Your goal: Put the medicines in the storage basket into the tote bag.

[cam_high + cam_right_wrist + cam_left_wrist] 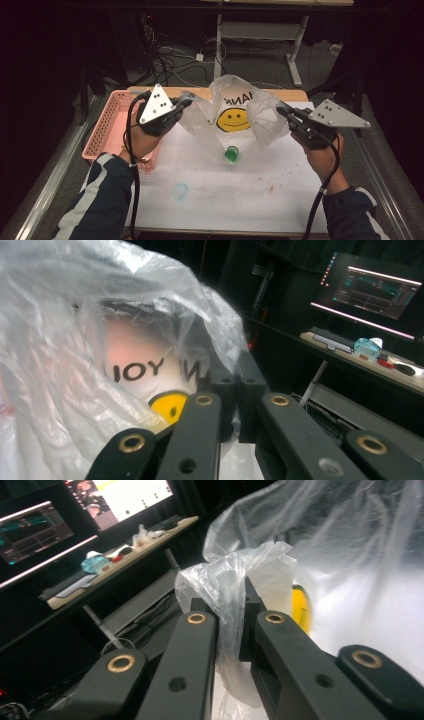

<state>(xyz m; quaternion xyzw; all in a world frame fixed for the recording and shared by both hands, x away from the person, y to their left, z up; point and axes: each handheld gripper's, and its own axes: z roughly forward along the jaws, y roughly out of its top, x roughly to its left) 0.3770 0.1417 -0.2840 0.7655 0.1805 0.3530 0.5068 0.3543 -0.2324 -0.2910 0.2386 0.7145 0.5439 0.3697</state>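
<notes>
Centrally, a clear crinkled plastic bag with a yellow smiley face hung above the white table, stretched open. The left gripper and right gripper each pinched a handle. A green-capped bottle lay below, seemingly next for loading; a pink basket sat left.

The plastic bag is covering most of the green-capped bottle inside it; the bottle's body is showing through the film too faintly to make out. The bag's printed lettering is appearing mirrored and is partly folded away, so the full wording is not reading. In the right gripper view, film is draping over the right gripper tips, hiding how much plastic is caught. In the left gripper view, the left gripper is being cut off by the bottom edge. The pink basket is being partly blocked by the left hand.
</notes>
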